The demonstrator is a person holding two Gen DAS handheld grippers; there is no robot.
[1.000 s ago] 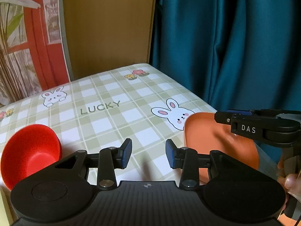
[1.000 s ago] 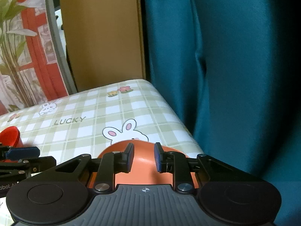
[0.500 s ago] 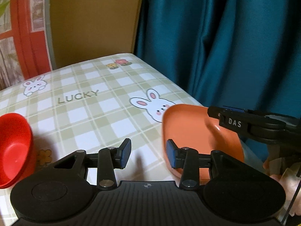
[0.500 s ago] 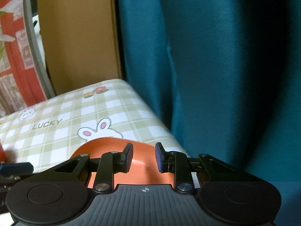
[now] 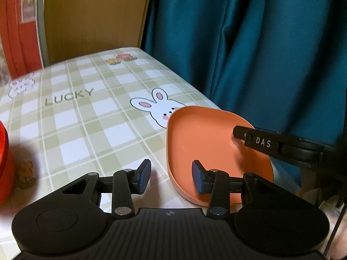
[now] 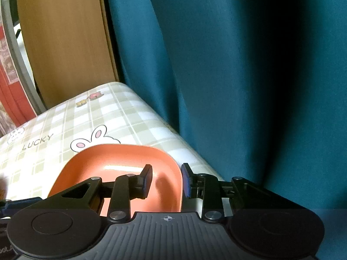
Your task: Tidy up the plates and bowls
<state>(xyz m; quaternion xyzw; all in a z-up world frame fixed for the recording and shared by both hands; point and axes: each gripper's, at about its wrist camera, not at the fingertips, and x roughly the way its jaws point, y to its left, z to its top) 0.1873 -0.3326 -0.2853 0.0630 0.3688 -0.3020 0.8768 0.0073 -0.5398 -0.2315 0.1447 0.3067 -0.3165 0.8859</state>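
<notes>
orange plate (image 6: 121, 166) near right bench (image 5: 86, 117) edge; right gripper (image 6: 166, 181) jaws, narrower half second ago, now wide astride its right rim; left gripper (image 5: 171, 176) open, empty; grasp likely next

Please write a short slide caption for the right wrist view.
Right hand-held gripper, open, straddles the right rim of an orange plate near the table edge.

Teal curtain (image 5: 249, 43) beside wooden panel (image 5: 93, 15), behind checked tablecloth (image 5: 86, 112).

Left gripper (image 5: 171, 176) and right gripper (image 6: 167, 181) both agape.
</notes>
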